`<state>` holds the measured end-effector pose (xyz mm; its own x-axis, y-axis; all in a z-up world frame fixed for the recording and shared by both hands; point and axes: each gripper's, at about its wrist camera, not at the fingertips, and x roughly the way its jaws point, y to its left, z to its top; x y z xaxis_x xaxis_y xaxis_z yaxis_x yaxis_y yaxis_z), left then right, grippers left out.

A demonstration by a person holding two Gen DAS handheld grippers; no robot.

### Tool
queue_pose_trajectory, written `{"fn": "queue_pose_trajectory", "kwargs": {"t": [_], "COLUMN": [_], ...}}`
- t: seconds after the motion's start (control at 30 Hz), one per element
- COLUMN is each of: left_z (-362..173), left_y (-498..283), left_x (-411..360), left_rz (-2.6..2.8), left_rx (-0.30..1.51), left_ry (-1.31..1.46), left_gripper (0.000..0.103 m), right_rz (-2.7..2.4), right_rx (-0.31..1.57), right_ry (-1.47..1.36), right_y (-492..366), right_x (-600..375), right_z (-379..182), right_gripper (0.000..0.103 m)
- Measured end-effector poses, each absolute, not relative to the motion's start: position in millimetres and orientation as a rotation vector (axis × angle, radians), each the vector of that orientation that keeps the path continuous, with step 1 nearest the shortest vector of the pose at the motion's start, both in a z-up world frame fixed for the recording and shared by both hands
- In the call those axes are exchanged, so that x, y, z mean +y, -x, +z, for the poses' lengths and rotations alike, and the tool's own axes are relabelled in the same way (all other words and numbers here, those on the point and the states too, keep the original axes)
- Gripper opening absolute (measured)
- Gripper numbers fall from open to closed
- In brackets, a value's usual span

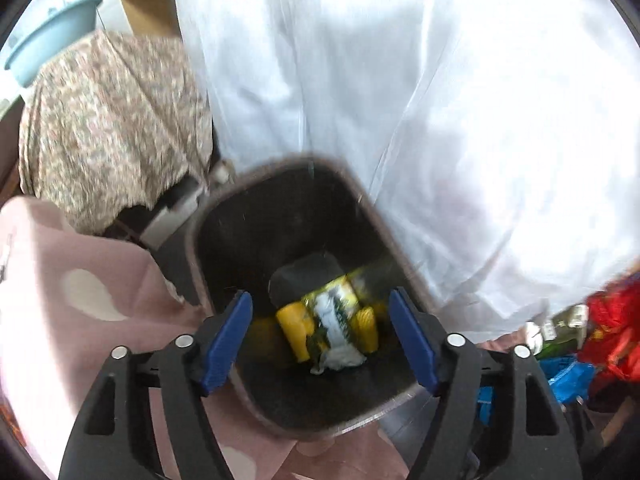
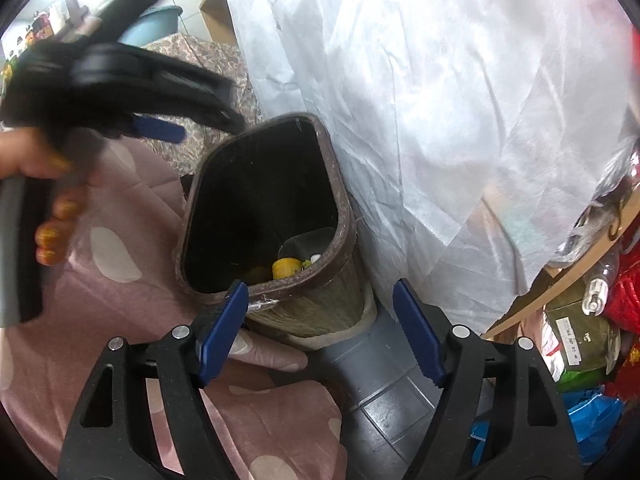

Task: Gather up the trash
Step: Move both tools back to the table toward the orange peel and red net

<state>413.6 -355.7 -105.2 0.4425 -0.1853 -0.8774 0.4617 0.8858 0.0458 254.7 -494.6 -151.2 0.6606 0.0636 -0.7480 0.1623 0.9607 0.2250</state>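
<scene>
Your left claw (image 1: 320, 340) hangs directly over the mouth of the brown waste bin (image 1: 224, 208), its blue pads spread wide with nothing between them. Your right claw (image 2: 320, 328) is just as wide apart and just as bare, held lower and off to the side, its left pad level with the bin's near rim.

The trash sits at the bottom of the bin: a yellow-and-white crumpled wrapper (image 1: 334, 320) with a yellow cylindrical piece (image 1: 296, 328) on one side and a ribbed yellow piece (image 1: 366, 326) on the other. From the right wrist view only the yellow cylinder's end (image 2: 285, 268) peeks above the rim.

So what is in the bin looks collected, and both claws are free for the next piece. The relation that matters now: the bin opening lies straight below your left claw, while your right claw is outside it, over the grey tiled floor (image 2: 384, 400) and nearer the clutter at the right, namely a blue plastic bag (image 2: 592, 412), a green packet (image 2: 576, 336) and red bags (image 2: 624, 292). If the next piece is there, your right hand is the nearer one, I judge.

The pink spotted bedcover (image 2: 120, 280) lies just left of the bin, and the white sheet (image 2: 420, 100) drapes behind it.
</scene>
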Motion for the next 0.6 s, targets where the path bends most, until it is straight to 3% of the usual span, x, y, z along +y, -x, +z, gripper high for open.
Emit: {"fn": "queue_pose_trajectory", "kwargs": {"t": [0.23, 0.6], "left_z": [-43, -2], "left_y": [-369, -310], "left_x": [-312, -215], "left_rz": [-0.485, -0.453], "left_rx": [0.872, 0.695], "left_ry": [-0.272, -0.269], "left_gripper": [0.08, 0.083], "right_rz": [0.003, 0.175], "right_rx": [0.803, 0.729], "right_ry": [-0.254, -0.175], "right_y": [-245, -237], "right_x": [-470, -397], "right_z": [-121, -68], "right_gripper": [0.076, 0.078]}}
